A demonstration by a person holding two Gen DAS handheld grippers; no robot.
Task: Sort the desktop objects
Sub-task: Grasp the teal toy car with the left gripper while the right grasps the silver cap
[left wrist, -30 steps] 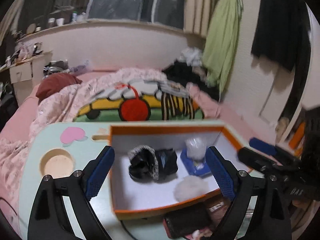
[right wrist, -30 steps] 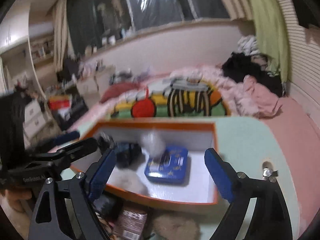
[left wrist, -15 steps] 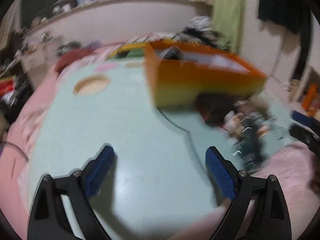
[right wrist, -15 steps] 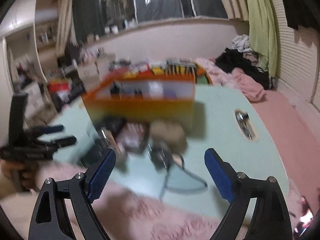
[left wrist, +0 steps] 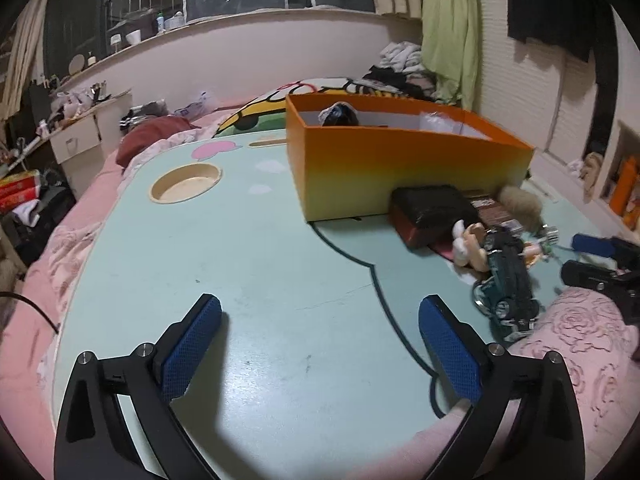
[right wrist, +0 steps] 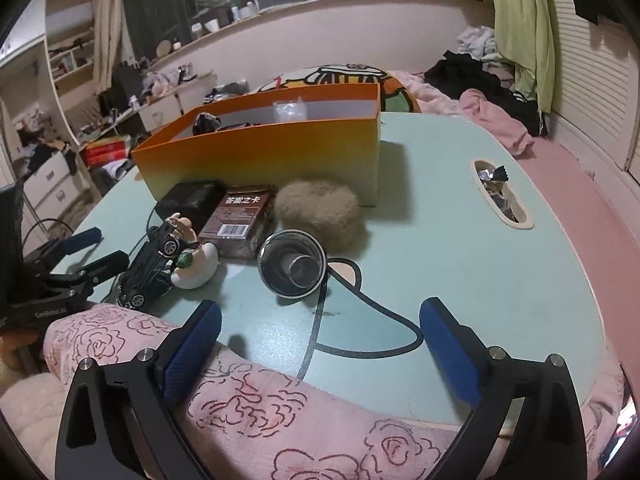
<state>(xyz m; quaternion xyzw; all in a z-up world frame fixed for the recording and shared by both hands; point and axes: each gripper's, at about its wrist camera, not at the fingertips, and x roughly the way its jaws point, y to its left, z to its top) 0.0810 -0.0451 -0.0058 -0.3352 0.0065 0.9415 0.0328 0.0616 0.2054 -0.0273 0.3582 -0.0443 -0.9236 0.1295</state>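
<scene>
Left wrist view: the left gripper (left wrist: 320, 344) hangs over a bare stretch of the mint-green lap table (left wrist: 240, 260), its blue-padded jaws opening wide with nothing between them. An orange box (left wrist: 400, 168) stands at the far side, with a dark bundle (left wrist: 338, 114) showing above its rim. Just in front of the box lie a black case (left wrist: 430, 208), a brown card box (right wrist: 240, 216) and a tan fur puff (right wrist: 320, 210). Nearer sit a dark green toy car (left wrist: 506, 276) touching a small duck figurine (right wrist: 196, 268), and a round metal cup (right wrist: 292, 266) lying on its side. From the right wrist, the right gripper (right wrist: 320, 344) hovers above the table's near edge and a pink rose-print quilt (right wrist: 280, 412), jaws likewise opening and empty.
</scene>
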